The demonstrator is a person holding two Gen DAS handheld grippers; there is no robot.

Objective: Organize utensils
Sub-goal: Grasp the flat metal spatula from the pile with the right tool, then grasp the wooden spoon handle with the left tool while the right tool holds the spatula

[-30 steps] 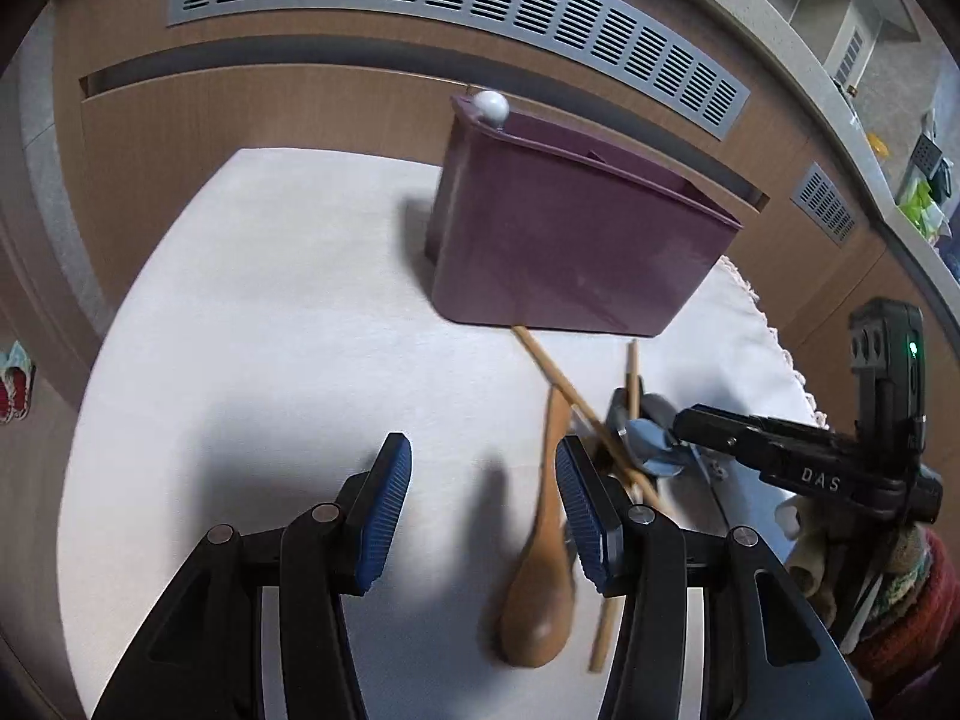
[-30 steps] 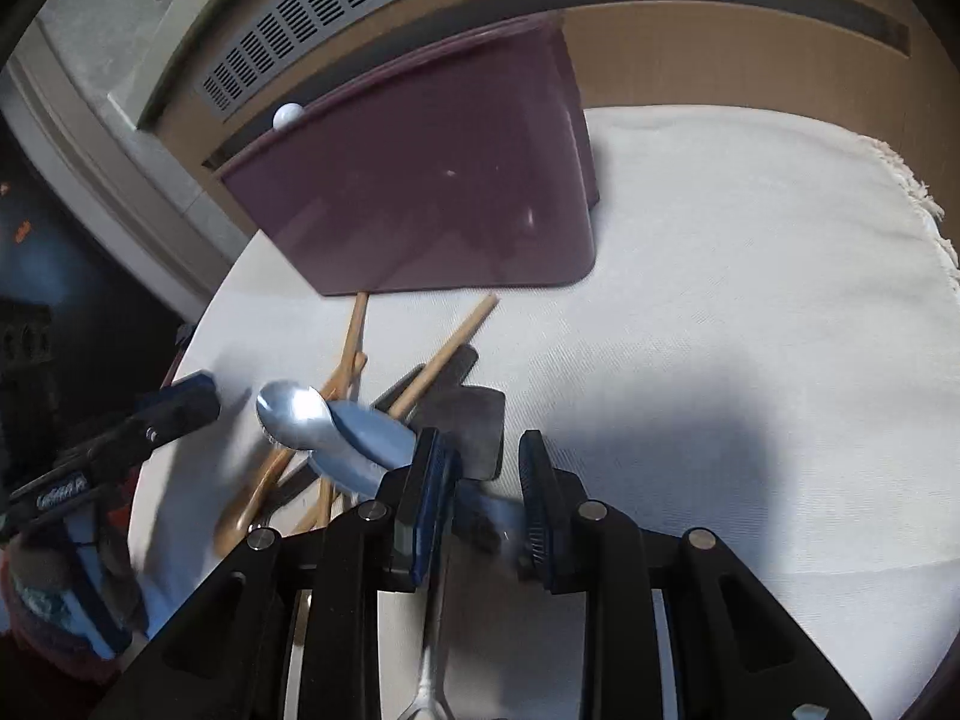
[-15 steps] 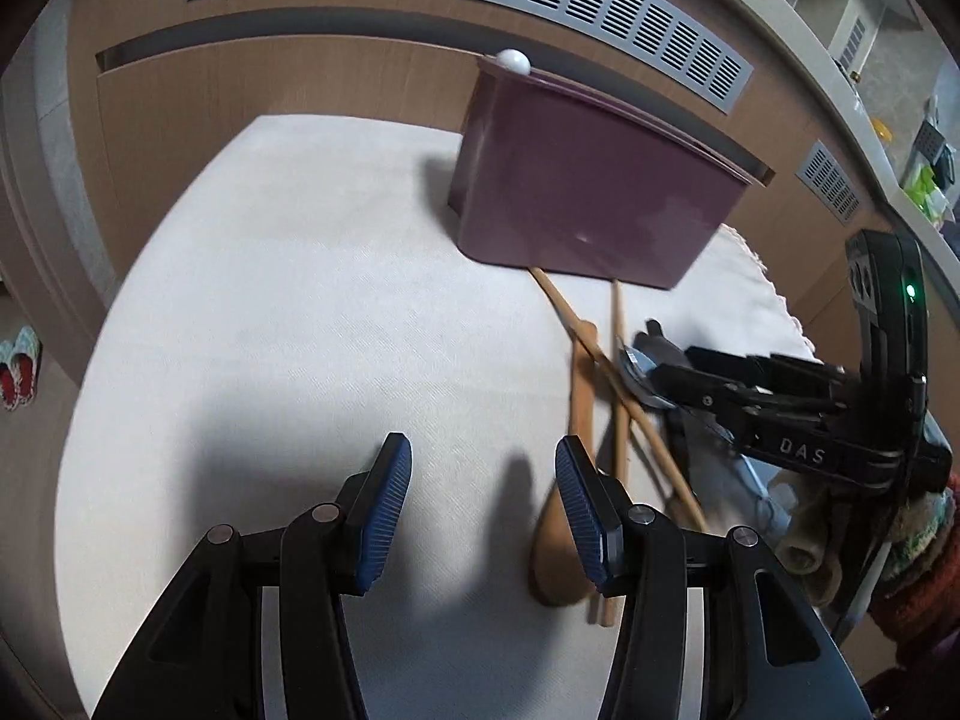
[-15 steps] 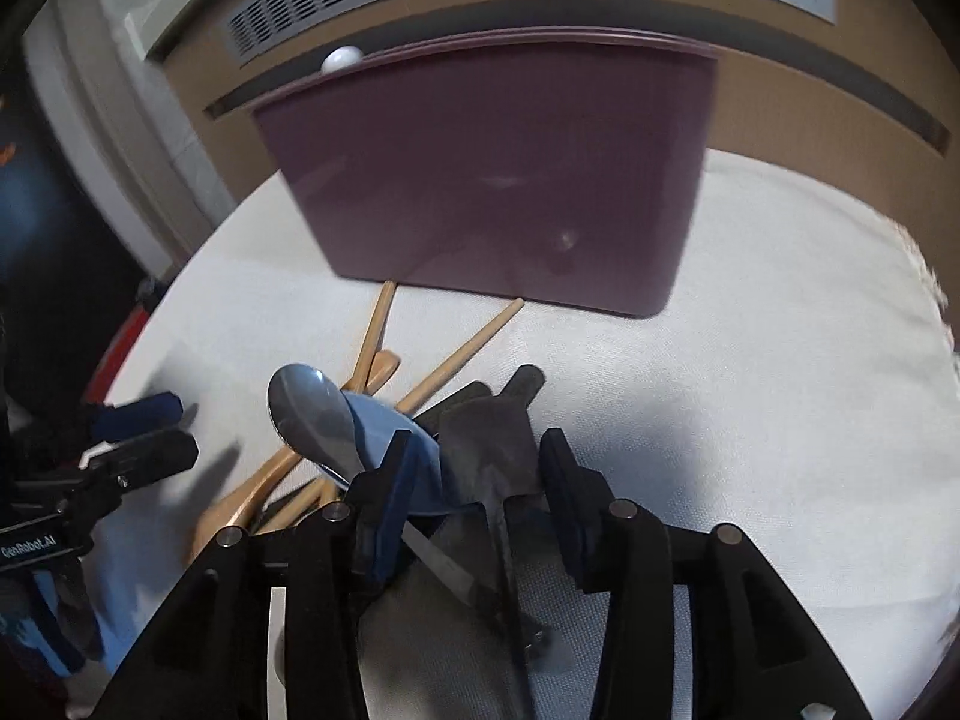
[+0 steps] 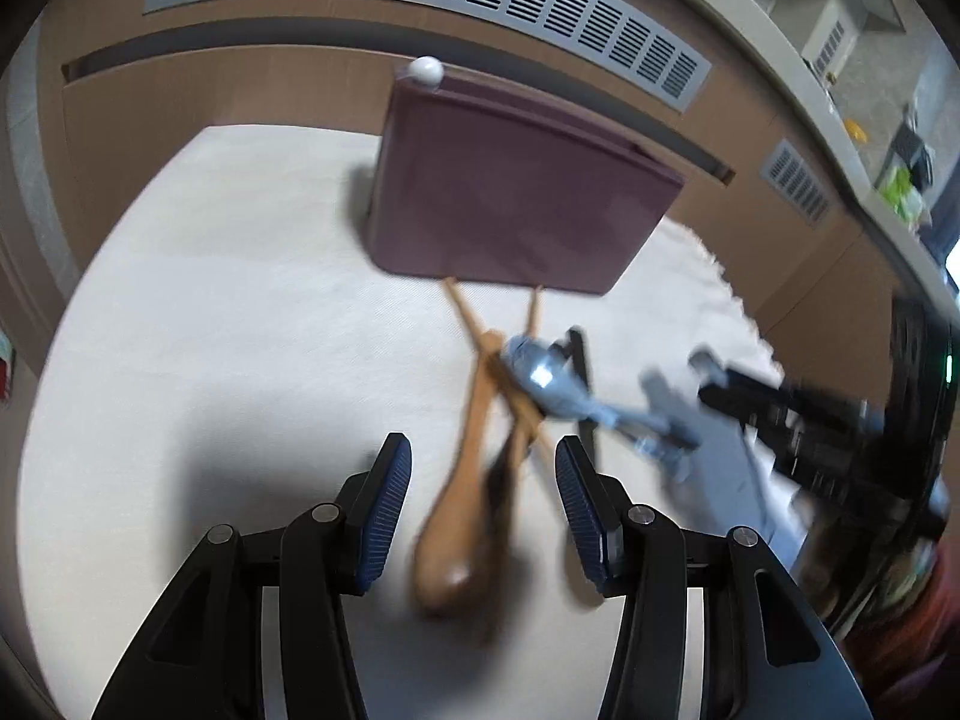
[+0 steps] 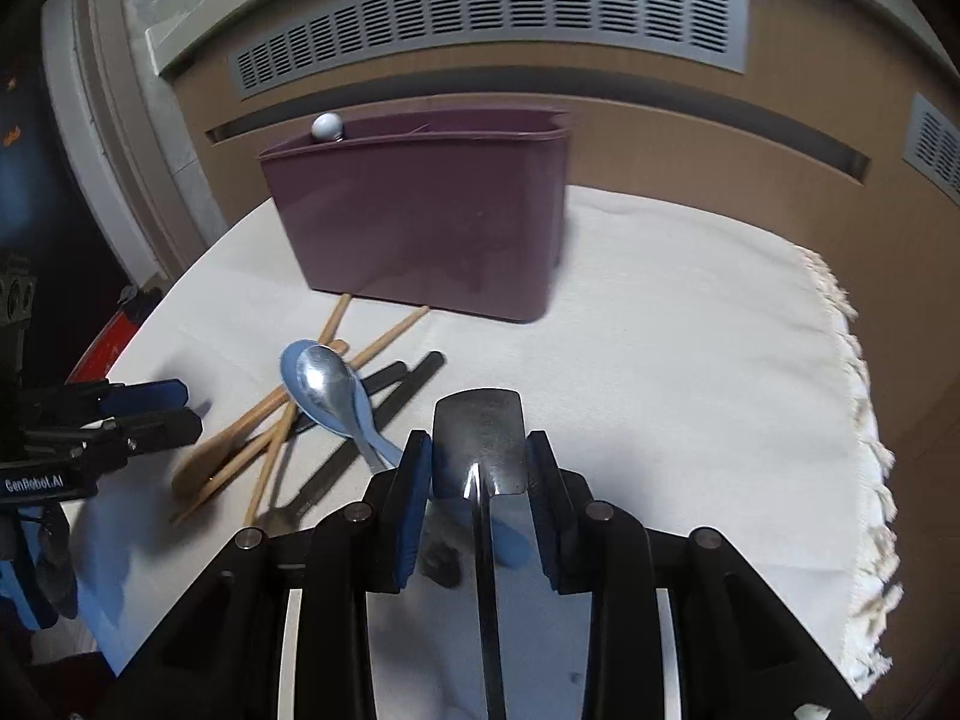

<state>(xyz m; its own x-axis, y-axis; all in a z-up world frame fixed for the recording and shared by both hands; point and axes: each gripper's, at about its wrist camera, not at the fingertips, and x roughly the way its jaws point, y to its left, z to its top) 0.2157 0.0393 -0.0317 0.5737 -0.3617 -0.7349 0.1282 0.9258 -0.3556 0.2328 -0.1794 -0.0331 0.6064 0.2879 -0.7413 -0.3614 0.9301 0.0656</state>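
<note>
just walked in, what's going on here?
A person is sorting utensils with two handheld grippers. The right gripper is shut on a black spatula, lifted off the pile. The left gripper is open above the wooden spoon. The metal spoon and chopsticks lie before the purple holder.

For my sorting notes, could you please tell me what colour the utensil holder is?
The holder is a plain dark purple, clearest in the right wrist view.

A plum-purple utensil caddy (image 6: 420, 222) stands on a cream cloth (image 6: 690, 360); tan wooden spoon (image 5: 462, 480), pale-blue spoon (image 6: 360, 420), and a dark, seemingly metallic spatula (image 6: 480, 444) between blue-ribbed gripper pads (image 6: 414, 498).
</note>
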